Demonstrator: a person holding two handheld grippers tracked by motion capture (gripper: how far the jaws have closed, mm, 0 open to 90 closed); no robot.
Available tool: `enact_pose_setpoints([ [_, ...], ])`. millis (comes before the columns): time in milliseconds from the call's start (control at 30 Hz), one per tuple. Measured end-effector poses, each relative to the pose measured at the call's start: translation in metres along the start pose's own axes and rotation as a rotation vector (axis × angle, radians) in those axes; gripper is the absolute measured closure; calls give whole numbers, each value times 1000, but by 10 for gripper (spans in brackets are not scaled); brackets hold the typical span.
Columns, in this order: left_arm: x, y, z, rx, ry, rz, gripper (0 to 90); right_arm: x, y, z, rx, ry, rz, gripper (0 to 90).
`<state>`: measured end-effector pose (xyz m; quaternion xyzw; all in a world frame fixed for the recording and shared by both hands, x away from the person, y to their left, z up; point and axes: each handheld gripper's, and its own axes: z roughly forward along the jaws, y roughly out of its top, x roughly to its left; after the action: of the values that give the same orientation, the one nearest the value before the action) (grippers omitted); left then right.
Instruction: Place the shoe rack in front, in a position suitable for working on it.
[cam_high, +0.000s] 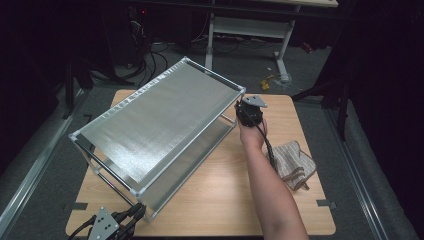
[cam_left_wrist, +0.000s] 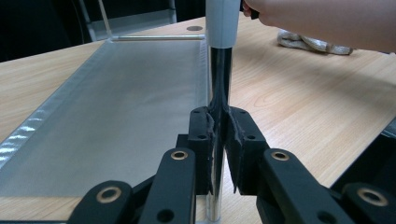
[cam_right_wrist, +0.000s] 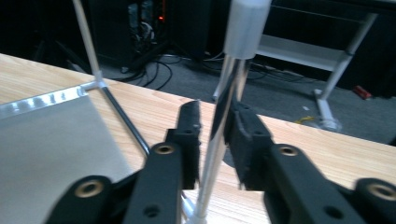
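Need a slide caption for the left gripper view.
Left gripper shut on the two-tier metal rack's chrome corner post above the light wooden table.

the rack (cam_high: 160, 125) is a two-shelf frame of thin chrome posts with silvery mesh shelves, standing upright at a slant across the left and middle of the wooden table, one short end far and one near. its near corner post (cam_left_wrist: 219, 93) is a shiny vertical rod topped by a grey sleeve. the far right corner post (cam_right_wrist: 224, 116) looks the same.
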<state>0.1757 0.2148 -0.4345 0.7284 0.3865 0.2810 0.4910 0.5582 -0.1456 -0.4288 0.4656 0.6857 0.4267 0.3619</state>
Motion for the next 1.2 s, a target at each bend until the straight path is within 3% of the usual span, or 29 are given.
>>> enact_pose_setpoints([
  [267, -20, 7, 12, 4, -72, 27, 802, -22, -2, -12, 30, -11, 19, 804],
  [300, -25, 9, 16, 8, -95, 39, 803, -34, -5, -18, 33, -23, 29, 803],
  [333, -25, 9, 16, 8, -95, 39, 803, -34, -5, -18, 33, -23, 29, 803],
  [467, -42, 15, 31, 5, -154, 64, 802, -62, -13, -33, 40, -57, 43, 802],
  [533, -45, 17, 33, 8, -163, 73, 801, -68, -15, -36, 44, -62, 47, 802],
  [633, -57, 23, 44, 16, -195, 93, 801, -88, -19, -45, 57, -81, 61, 802],
  [767, -62, 27, 52, 21, -207, 105, 801, -101, -21, -46, 55, -95, 68, 803],
  [1000, -65, 31, 64, 15, -216, 96, 802, -109, -20, -43, 56, -124, 72, 798],
  [1200, -53, 32, 68, 13, -189, 91, 802, -117, -17, -48, 56, -105, 71, 670],
])
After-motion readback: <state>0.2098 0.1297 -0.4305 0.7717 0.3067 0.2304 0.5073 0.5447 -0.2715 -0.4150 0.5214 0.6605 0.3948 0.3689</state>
